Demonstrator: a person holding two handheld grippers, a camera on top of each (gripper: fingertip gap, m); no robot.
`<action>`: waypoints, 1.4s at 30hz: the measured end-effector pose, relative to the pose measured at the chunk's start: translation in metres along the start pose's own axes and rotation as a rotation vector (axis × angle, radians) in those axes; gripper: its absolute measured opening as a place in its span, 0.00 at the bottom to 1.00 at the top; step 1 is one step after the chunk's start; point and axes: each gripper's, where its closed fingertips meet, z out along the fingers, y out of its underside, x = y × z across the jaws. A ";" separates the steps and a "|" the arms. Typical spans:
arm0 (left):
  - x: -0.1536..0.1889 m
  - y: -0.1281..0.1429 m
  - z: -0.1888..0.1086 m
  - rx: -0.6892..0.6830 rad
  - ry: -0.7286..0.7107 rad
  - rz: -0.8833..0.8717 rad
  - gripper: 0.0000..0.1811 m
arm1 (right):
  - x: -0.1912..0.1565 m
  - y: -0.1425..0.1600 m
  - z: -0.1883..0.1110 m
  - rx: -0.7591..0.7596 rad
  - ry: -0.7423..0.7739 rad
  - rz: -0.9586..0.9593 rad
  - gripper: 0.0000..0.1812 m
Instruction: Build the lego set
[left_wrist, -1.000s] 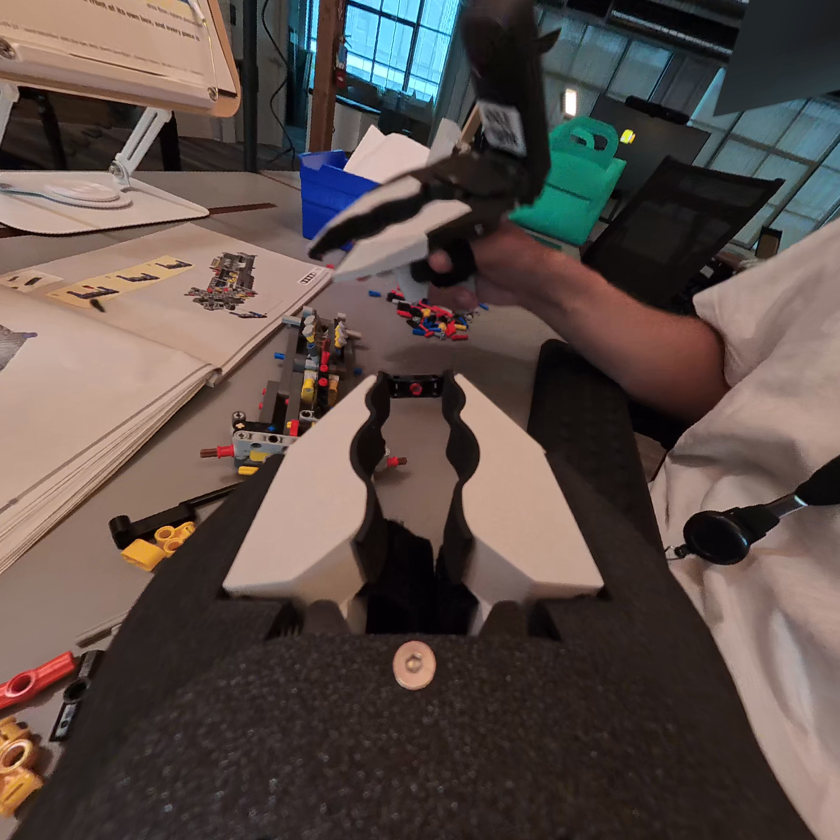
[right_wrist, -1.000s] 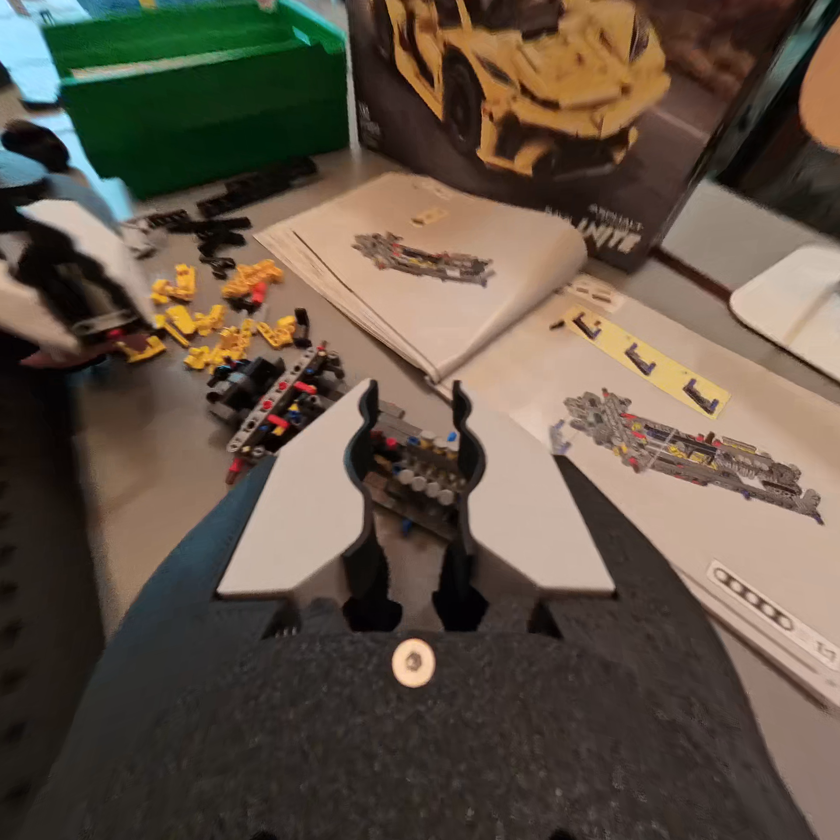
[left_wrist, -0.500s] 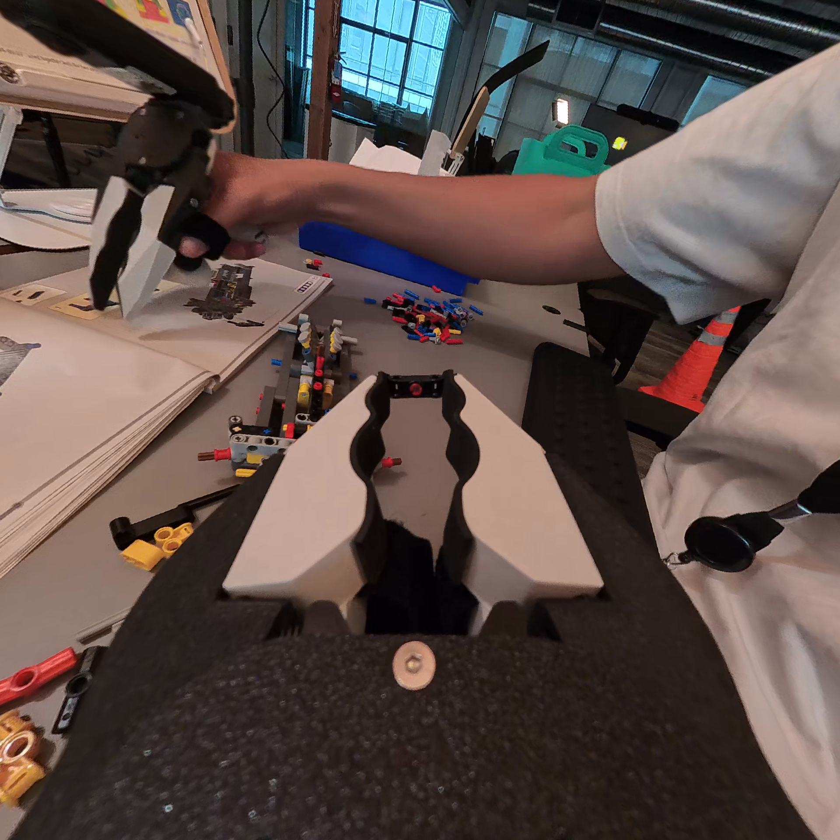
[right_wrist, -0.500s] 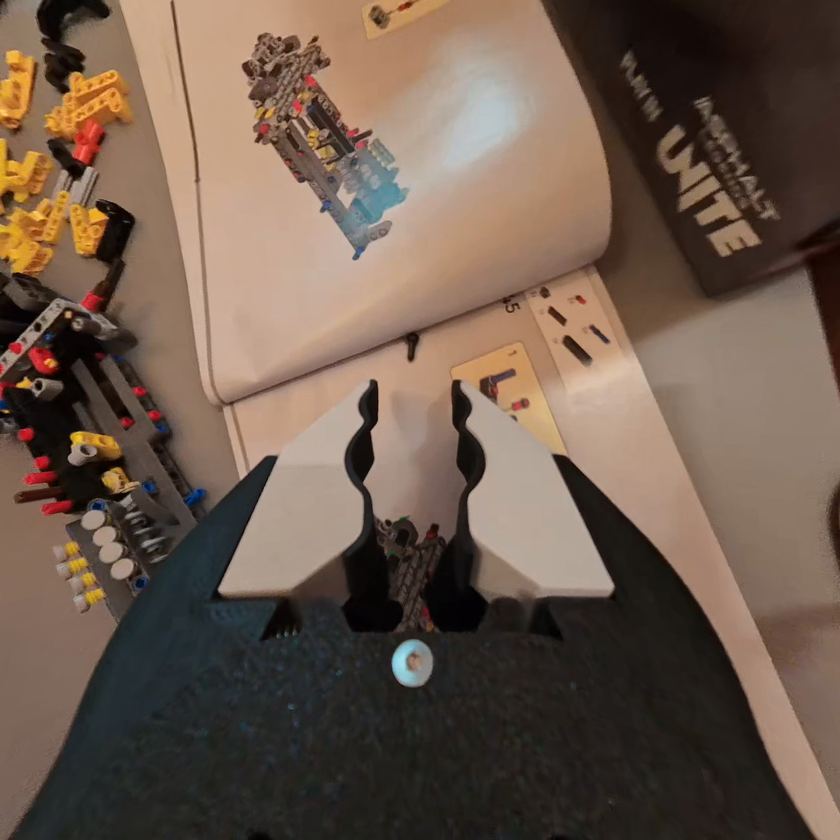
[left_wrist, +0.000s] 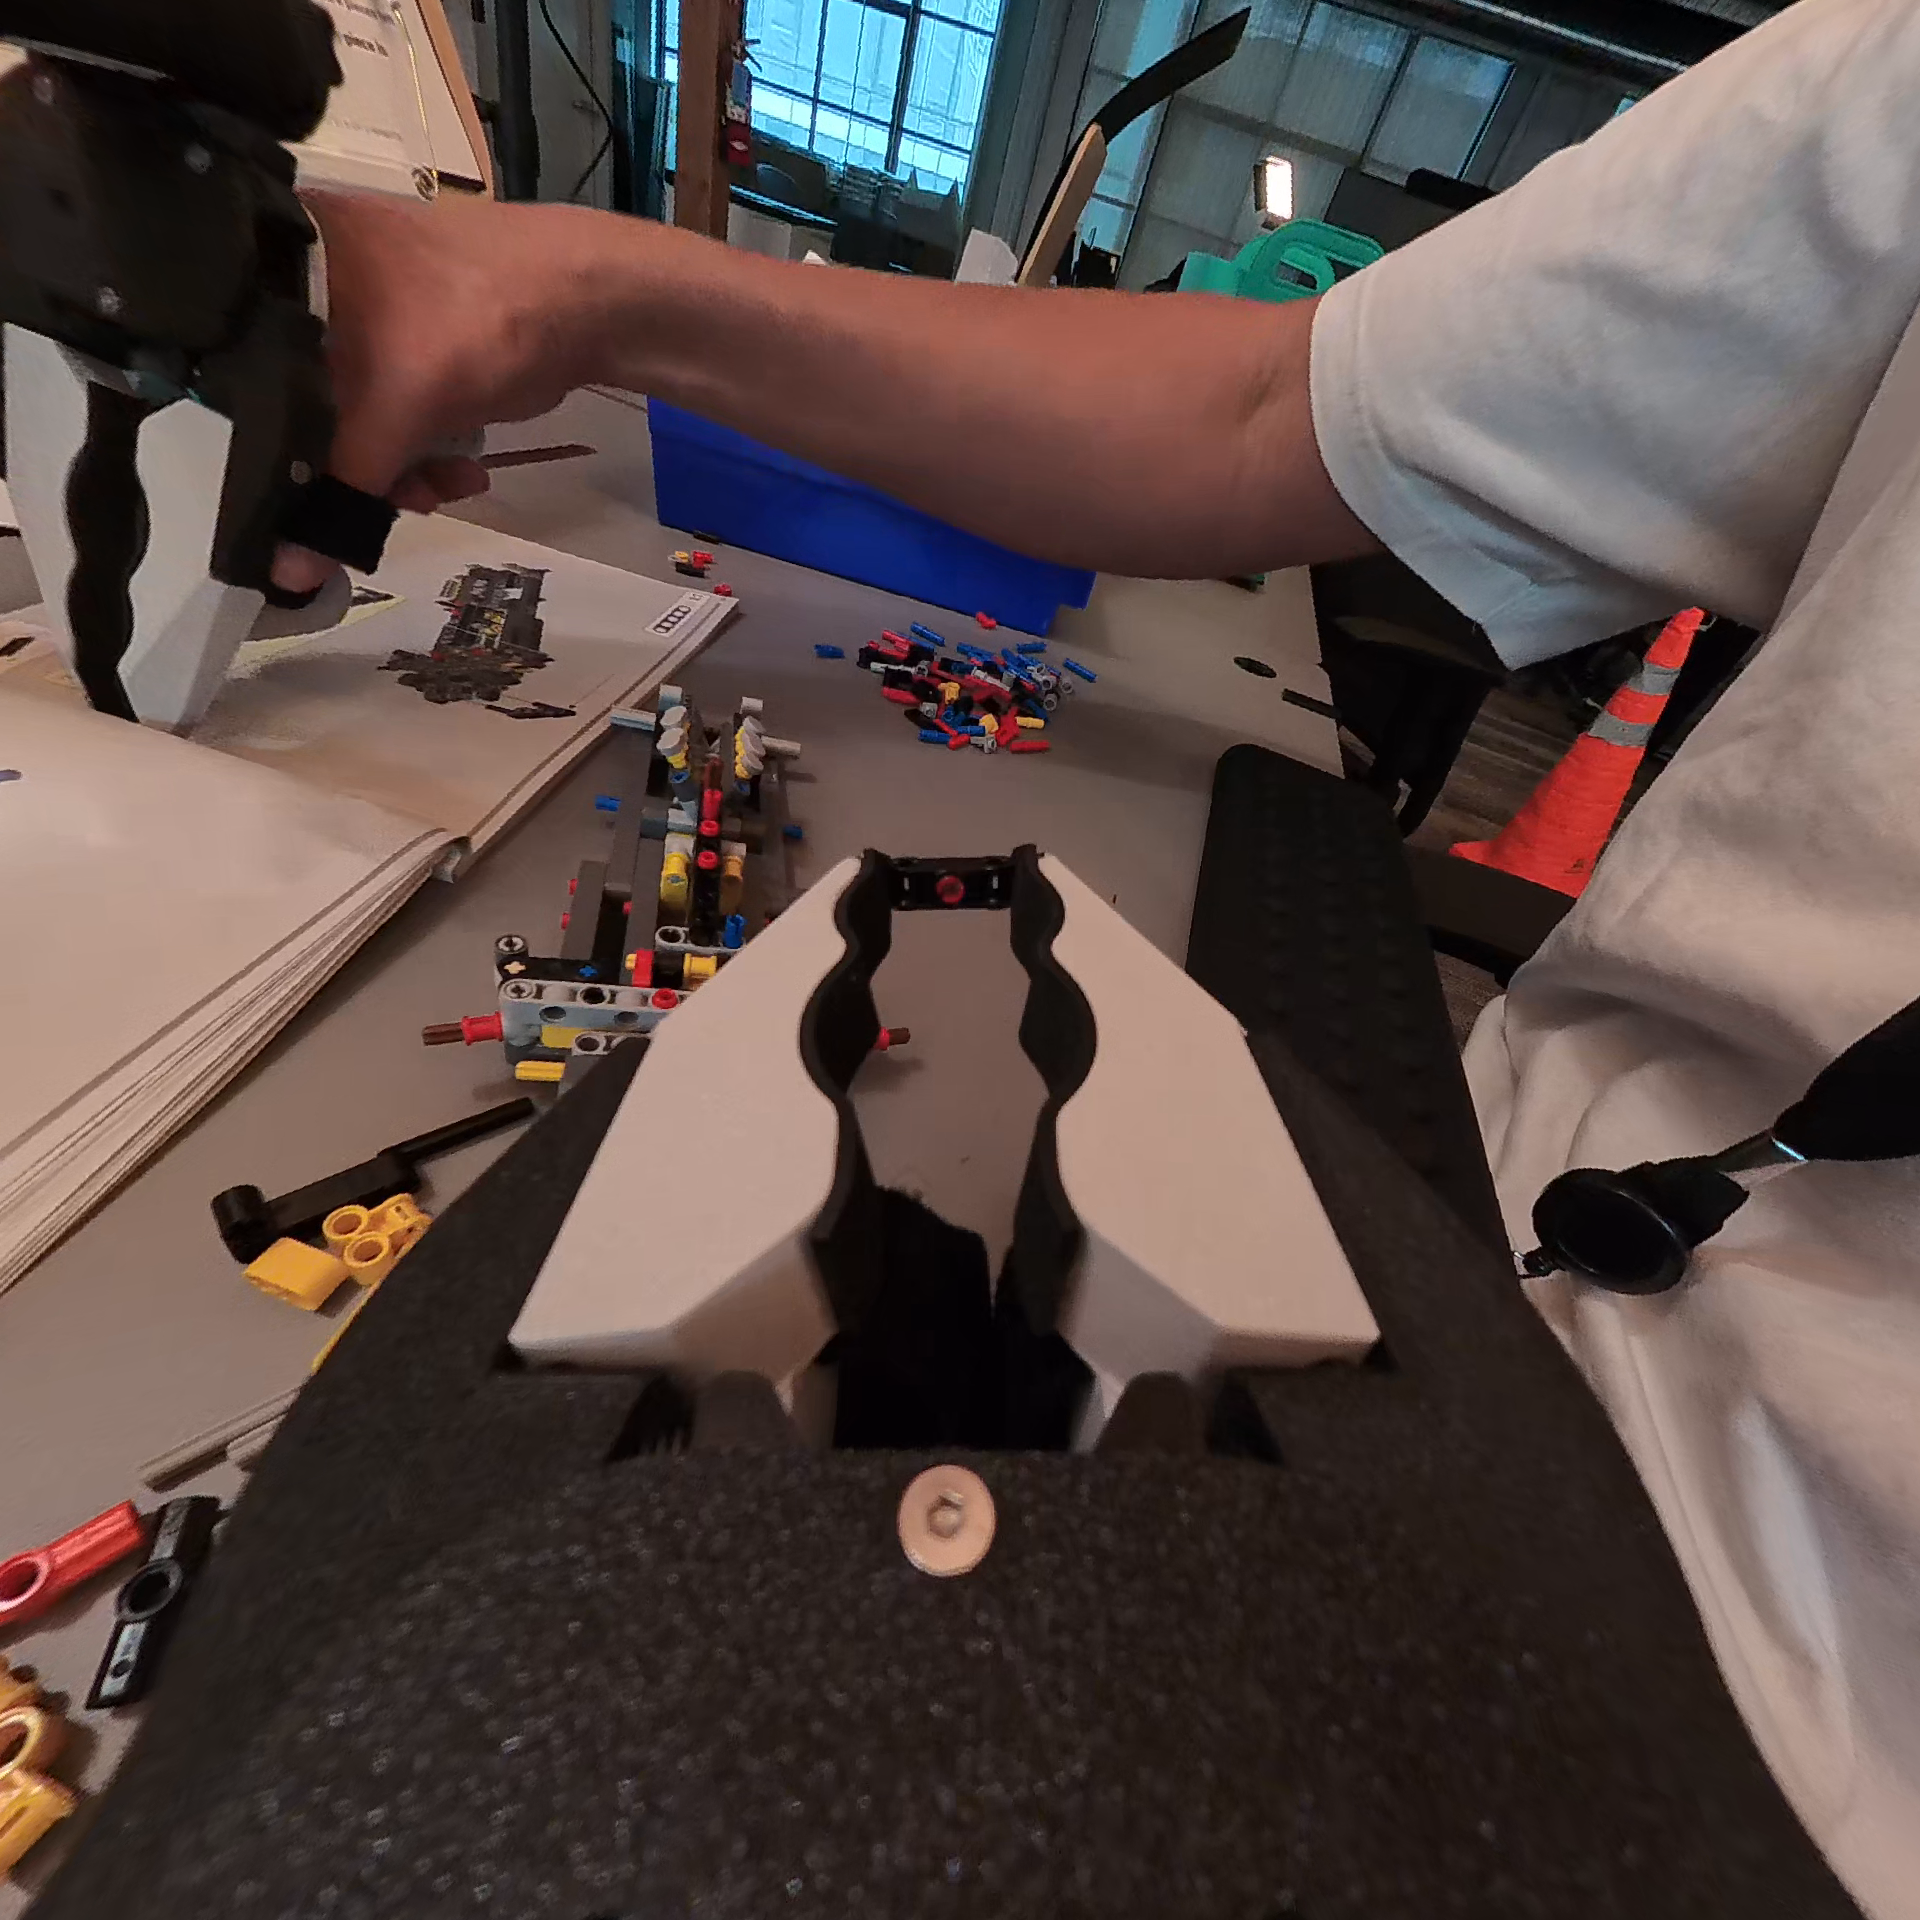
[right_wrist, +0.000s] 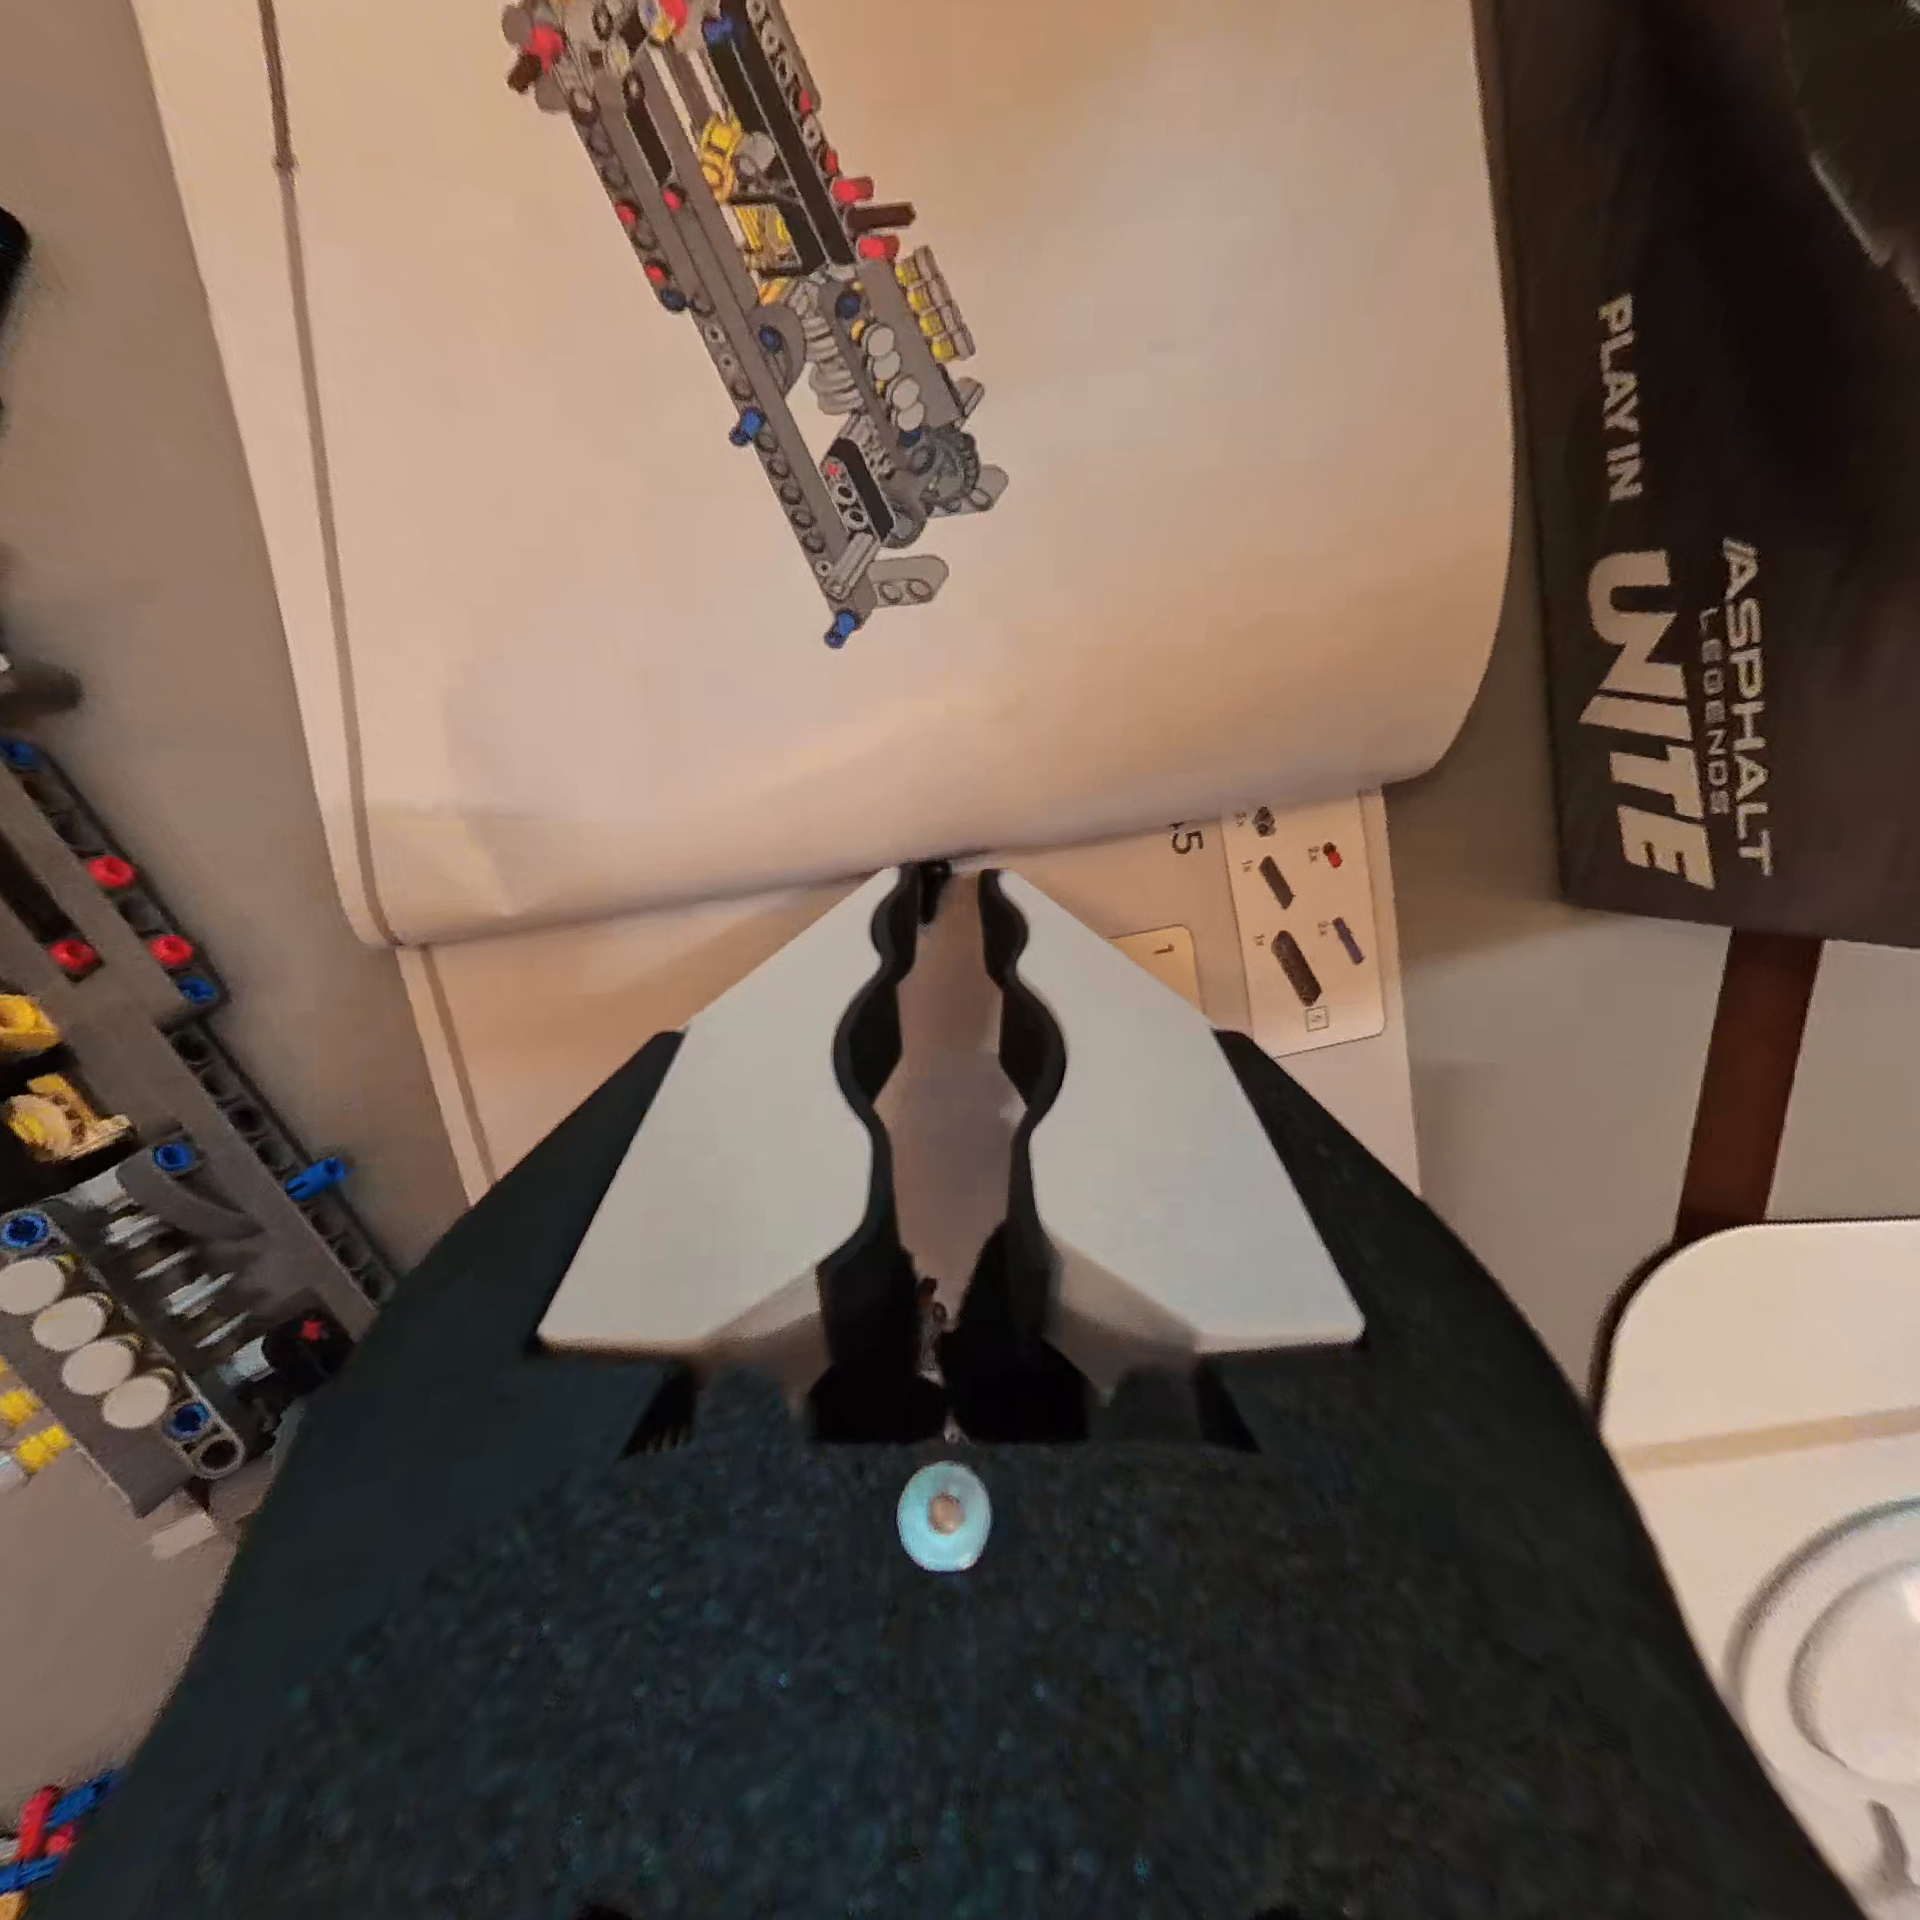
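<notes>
My left tongs hold a small black lego piece with a red pin in its middle, pinched crosswise between the two tips; they sit over the grey table exactly as they did a second ago, and the piece has not shifted. Left of them lies the half-built chassis, grey and black with yellow, red and blue bits, beside the edge of the open instruction booklet. Loose yellow connectors and a black axle piece lie nearer me, and a scatter of small red, blue and black pins lies farther off in front of a blue bin.

What has changed is my right arm. A second ago it hung in the air above the pins; now it reaches across to the far left, and my right tongs point straight down at the booklet's page.

From the right wrist view, those right tongs have drawn in to a narrow gap, where half a second ago they stood wider. A small dark piece sits at the fold of the booklet, against the left tip; I cannot tell whether it is gripped. The chassis lies to the left, the dark set box to the right.
</notes>
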 end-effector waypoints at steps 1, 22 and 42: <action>0.000 0.000 0.000 -0.003 0.001 0.000 0.12 | 0.000 0.001 0.000 -0.019 0.007 0.001 0.05; 0.000 -0.108 -0.070 0.450 -0.902 0.885 0.12 | -0.217 -0.171 -0.174 1.503 -0.839 0.793 0.01; 0.008 -0.113 -0.065 0.520 -0.850 0.804 0.12 | -0.241 -0.173 -0.177 1.616 -0.975 0.775 0.00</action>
